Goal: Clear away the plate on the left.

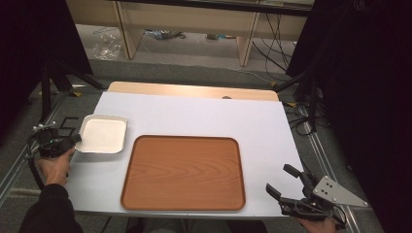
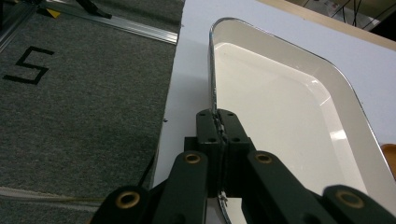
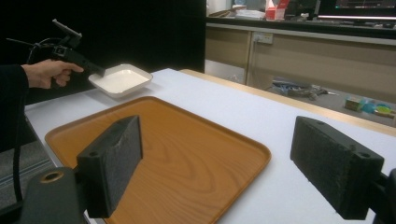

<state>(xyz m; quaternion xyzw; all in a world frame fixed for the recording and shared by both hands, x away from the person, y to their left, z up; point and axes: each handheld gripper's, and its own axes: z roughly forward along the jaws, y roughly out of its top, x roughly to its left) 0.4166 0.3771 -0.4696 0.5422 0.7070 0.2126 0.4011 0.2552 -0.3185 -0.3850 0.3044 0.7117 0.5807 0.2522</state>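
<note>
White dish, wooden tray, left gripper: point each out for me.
White dish [image 1: 103, 134], high view, bare inside floor.
Wooden tray [image 1: 183, 172], high view, middle of its bare base.
Left gripper [image 2: 219, 122], left gripper view, jaw tips clamped on the dish rim.

The dish [image 1: 103, 134] lies on the table [image 1: 204, 114], left of the tray [image 1: 183, 172].

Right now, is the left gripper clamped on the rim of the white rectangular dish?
Yes, the left gripper has its jaws shut on the white rectangular dish at its near rim.
</note>
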